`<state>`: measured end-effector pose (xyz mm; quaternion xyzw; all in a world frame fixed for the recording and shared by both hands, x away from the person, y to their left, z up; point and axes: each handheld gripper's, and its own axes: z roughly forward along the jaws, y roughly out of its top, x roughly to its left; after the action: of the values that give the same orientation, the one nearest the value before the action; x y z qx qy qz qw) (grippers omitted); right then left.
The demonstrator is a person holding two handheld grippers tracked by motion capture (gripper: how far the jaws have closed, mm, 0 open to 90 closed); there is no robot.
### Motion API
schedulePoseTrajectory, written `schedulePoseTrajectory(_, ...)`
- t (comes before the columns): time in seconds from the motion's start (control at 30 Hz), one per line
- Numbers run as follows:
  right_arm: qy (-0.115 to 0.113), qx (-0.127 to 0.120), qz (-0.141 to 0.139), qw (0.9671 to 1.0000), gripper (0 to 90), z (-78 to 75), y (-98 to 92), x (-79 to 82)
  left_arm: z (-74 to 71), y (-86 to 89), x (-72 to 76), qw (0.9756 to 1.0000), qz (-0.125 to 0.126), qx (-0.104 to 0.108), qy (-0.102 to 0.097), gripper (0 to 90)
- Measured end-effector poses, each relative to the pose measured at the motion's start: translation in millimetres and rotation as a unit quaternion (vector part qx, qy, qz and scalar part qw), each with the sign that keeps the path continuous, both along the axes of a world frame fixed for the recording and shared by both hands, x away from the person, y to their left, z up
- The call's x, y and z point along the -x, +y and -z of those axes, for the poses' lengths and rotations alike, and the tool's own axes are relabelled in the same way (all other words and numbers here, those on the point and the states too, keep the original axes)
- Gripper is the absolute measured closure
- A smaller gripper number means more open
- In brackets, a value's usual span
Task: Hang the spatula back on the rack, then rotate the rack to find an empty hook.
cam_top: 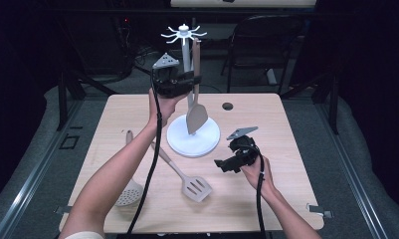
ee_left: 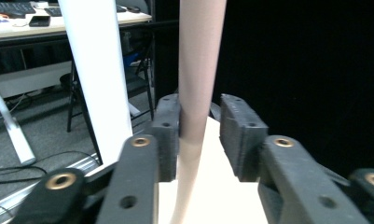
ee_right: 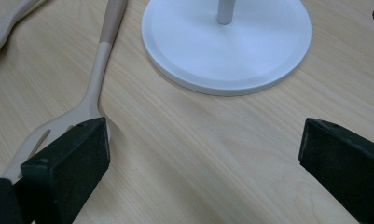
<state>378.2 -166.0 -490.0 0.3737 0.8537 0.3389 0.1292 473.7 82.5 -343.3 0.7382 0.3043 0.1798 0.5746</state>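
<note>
A white utensil rack (cam_top: 186, 57) with hooks on top stands on its round base (cam_top: 209, 139) mid-table. A taupe solid spatula (cam_top: 197, 117) hangs upright beside the pole, its handle top up by the hooks. My left gripper (cam_top: 194, 79) is raised around that handle (ee_left: 198, 56). One pad touches it and a gap shows at the other pad, so the jaws are open. The rack's pole (ee_left: 96, 70) stands just beyond. My right gripper (cam_top: 221, 164) hovers low over the table, right of the base (ee_right: 250, 51), jaws wide open (ee_right: 203, 154) and empty.
A slotted turner (cam_top: 197, 186) lies on the wood in front of the rack, its handle (ee_right: 100, 60) near my right gripper's one jaw. A perforated skimmer (cam_top: 129, 191) lies at the front left. A round hole (cam_top: 228, 106) marks the table's back, and a chair (cam_top: 266, 40) stands behind it.
</note>
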Motion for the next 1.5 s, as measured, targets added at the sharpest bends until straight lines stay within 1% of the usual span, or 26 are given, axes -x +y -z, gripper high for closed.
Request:
schedulePoseTrajectory(0.17, 0.0, 0.001, -0.001, 1.0, 1.7, -0.2, -0.3, 0.2, 1.0, 3.8, 7.4, 0.9999, -0.002, -0.009, -0.005, 59.1)
schedulePoseTrajectory(0.3, 0.0, 0.001, 0.0, 1.0, 1.7, 0.4, 0.1, 0.3, 1.3, 10.4, 11.9, 0.9998, -0.004, -0.017, -0.008, 58.1)
schedulePoseTrajectory(0.4, 0.001, 0.002, -0.001, 1.0, 1.8, 0.9, 0.9, 0.7, 0.6, 17.4, 13.1, 0.9998, -0.009, -0.016, -0.008, 58.8)
schedulePoseTrajectory(0.43, 0.001, 0.004, -0.001, 1.0, 1.8, 1.0, 1.2, 0.8, 0.1, 20.3, 13.2, 0.9998, -0.009, -0.013, -0.008, 61.5)
schedulePoseTrajectory(0.47, 0.001, 0.004, -0.001, 1.0, 1.8, 1.0, 1.2, 0.8, -0.7, 23.0, 13.4, 0.9998, -0.012, -0.013, -0.009, 61.5)
schedulePoseTrajectory(0.5, 0.001, 0.005, -0.001, 1.0, 1.8, 1.2, 1.3, 0.7, -1.6, 25.5, 13.7, 0.9997, -0.017, -0.013, -0.011, 62.8)
schedulePoseTrajectory(0.53, 0.003, 0.005, -0.003, 1.0, 1.9, 1.7, 1.3, 0.3, -4.0, 30.9, 14.6, 0.9995, -0.023, -0.013, -0.016, 66.2)
schedulePoseTrajectory(0.6, 0.004, 0.007, -0.002, 1.0, 1.9, 2.1, 1.4, 0.0, -5.3, 33.3, 15.1, 0.9994, -0.026, -0.011, -0.019, 67.7)
schedulePoseTrajectory(0.67, 0.009, 0.012, -0.002, 0.9999, 2.1, 3.1, 2.0, -0.4, -8.3, 38.3, 15.9, 0.9993, -0.027, -0.011, -0.022, 71.7)
schedulePoseTrajectory(0.73, 0.009, 0.014, -0.005, 0.9999, 2.2, 3.7, 2.1, -0.9, -11.0, 42.0, 16.7, 0.9991, -0.029, -0.009, -0.028, 72.6)
schedulePoseTrajectory(0.8, 0.011, 0.022, -0.005, 0.9997, 2.3, 4.5, 2.7, -0.9, -14.1, 44.8, 17.5, 0.9988, -0.033, -0.011, -0.033, 75.5)
schedulePoseTrajectory(1.03, 0.01, 0.026, -0.006, 0.9996, 2.5, 6.4, 3.1, -1.1, -23.5, 51.4, 19.7, 0.9976, -0.047, -0.019, -0.047, 86.7)
schedulePoseTrajectory(1.13, 0.011, 0.032, -0.007, 0.9994, 2.6, 6.2, 2.4, -1.3, -27.2, 53.0, 20.0, 0.997, -0.051, -0.02, -0.054, 88.8)
schedulePoseTrajectory(1.2, 0.011, 0.027, -0.005, 0.9996, 2.6, 7.0, 2.3, -1.7, -29.0, 54.6, 19.9, 0.997, -0.051, -0.019, -0.055, 89.9)
schedulePoseTrajectory(1.27, 0.014, 0.03, -0.007, 0.9994, 2.6, 7.1, 2.9, -1.6, -31.5, 56.3, 19.4, 0.9968, -0.053, -0.015, -0.058, 89.9)
schedulePoseTrajectory(1.3, 0.014, 0.027, -0.007, 0.9995, 2.6, 7.7, 3.6, -1.5, -33.2, 57.0, 19.0, 0.9966, -0.055, -0.013, -0.06, 90.0)
schedulePoseTrajectory(1.33, 0.014, 0.031, -0.007, 0.9994, 2.7, 7.9, 3.7, -1.6, -35.1, 57.4, 18.8, 0.9966, -0.056, -0.008, -0.06, 89.9)
schedulePoseTrajectory(1.37, 0.013, 0.031, -0.007, 0.9994, 2.7, 8.0, 3.9, -1.7, -39.9, 58.2, 18.2, 0.9961, -0.058, -0.006, -0.066, 89.9)
schedulePoseTrajectory(1.4, 0.013, 0.031, -0.007, 0.9994, 2.7, 8.0, 3.9, -1.7, -39.9, 58.2, 18.2, 0.9961, -0.058, -0.006, -0.066, 90.0)
schedulePoseTrajectory(1.47, 0.013, 0.03, -0.007, 0.9994, 2.7, 9.3, 3.7, -1.7, -45.0, 59.0, 17.1, 0.9956, -0.06, -0.006, -0.072, 90.0)
schedulePoseTrajectory(1.5, 0.017, 0.034, -0.008, 0.9993, 2.7, 9.4, 2.7, -1.9, -47.5, 59.4, 16.5, 0.9954, -0.062, -0.007, -0.073, 89.9)
